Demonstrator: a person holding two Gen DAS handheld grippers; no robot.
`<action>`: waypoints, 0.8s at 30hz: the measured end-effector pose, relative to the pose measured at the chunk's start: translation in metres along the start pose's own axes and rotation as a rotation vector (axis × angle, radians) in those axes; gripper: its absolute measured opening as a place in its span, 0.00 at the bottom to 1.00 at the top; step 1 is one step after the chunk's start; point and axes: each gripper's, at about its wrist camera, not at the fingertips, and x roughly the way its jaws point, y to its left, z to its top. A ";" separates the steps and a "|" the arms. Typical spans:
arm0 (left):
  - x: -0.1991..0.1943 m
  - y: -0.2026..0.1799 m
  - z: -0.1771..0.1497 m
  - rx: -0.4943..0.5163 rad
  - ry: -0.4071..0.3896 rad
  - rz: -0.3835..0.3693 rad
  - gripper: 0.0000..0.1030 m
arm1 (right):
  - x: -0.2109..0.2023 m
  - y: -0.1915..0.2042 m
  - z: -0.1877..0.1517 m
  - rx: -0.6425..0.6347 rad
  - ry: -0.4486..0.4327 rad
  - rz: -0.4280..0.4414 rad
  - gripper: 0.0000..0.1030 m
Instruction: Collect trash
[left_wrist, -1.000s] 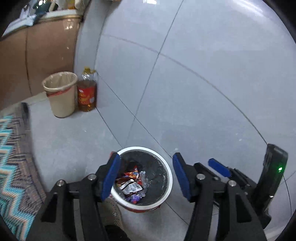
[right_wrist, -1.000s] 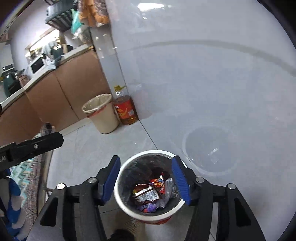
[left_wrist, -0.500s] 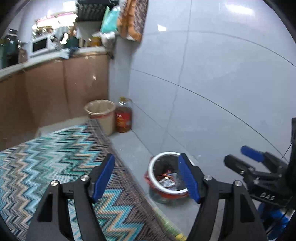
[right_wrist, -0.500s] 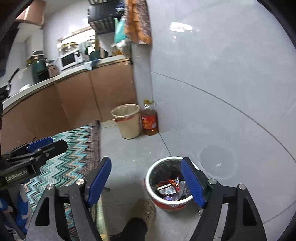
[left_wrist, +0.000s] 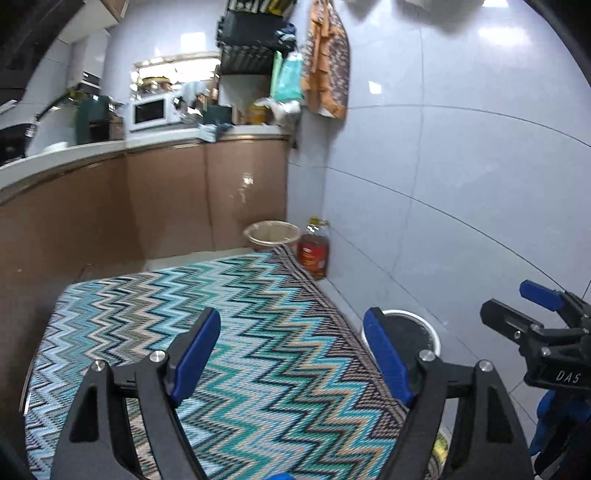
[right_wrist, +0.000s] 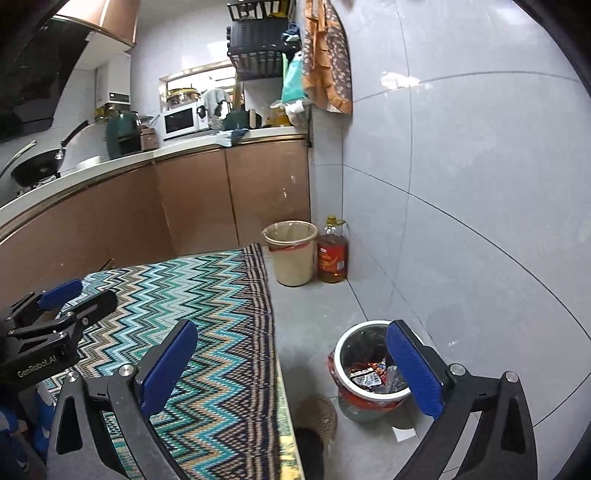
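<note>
A small white-rimmed trash bin (right_wrist: 373, 369) with a red band stands on the floor by the grey tiled wall; it holds crumpled wrappers (right_wrist: 373, 374). In the left wrist view only its rim (left_wrist: 424, 325) shows past the table edge. My left gripper (left_wrist: 295, 350) is open and empty above the zigzag-patterned tablecloth (left_wrist: 221, 314). My right gripper (right_wrist: 291, 365) is open and empty, held above the table edge with the bin under its right finger. Each gripper shows at the side of the other's view.
A beige bin (right_wrist: 290, 251) with a liner and a bottle of oil (right_wrist: 332, 251) stand in the corner by brown cabinets (right_wrist: 184, 206). The counter above carries a microwave (right_wrist: 181, 120), a pan and kitchen items. Grey floor lies between table and wall.
Both grippers have risen and pulled back from right over the small bin. The views now take in the table, cabinets and counter, and the bin sits lower right.
</note>
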 end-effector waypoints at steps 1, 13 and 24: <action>-0.005 0.002 -0.001 0.002 -0.011 0.015 0.77 | -0.003 0.002 -0.002 -0.003 -0.003 0.001 1.00; -0.056 0.027 -0.006 -0.037 -0.101 0.173 0.80 | -0.033 0.031 -0.008 -0.044 -0.070 0.004 1.00; -0.087 0.039 -0.016 -0.059 -0.139 0.206 0.80 | -0.065 0.038 -0.013 -0.055 -0.165 -0.035 1.00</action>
